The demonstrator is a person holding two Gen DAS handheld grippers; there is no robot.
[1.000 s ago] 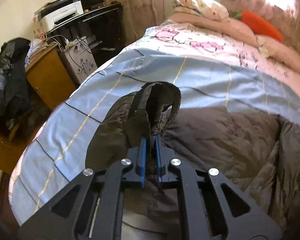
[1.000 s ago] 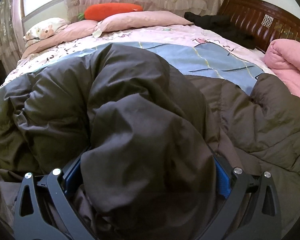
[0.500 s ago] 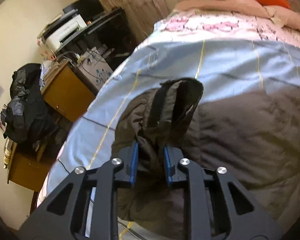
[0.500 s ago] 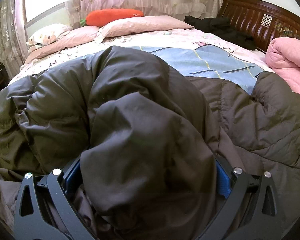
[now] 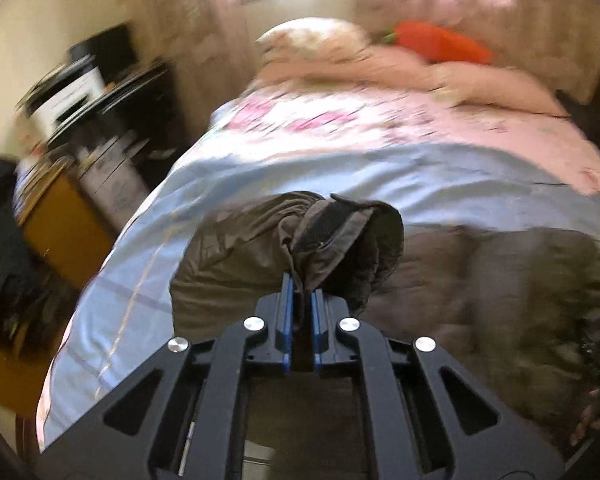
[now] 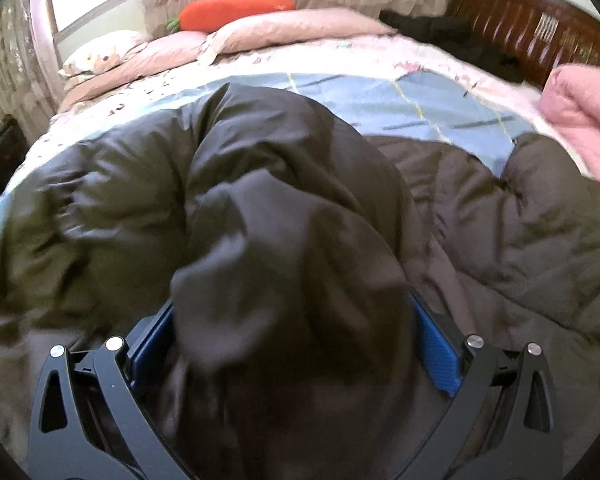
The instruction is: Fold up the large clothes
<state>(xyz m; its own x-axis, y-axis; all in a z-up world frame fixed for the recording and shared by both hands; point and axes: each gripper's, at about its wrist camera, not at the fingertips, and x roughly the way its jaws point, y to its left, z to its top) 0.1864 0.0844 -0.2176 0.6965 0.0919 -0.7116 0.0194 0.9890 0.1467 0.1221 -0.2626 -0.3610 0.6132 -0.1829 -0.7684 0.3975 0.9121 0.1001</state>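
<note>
The left claw [image 5: 300, 300] pinches a sleeve cuff [image 5: 340, 236] of the dark jacket [image 5: 500, 292] above the bed [image 5: 380, 176].
</note>
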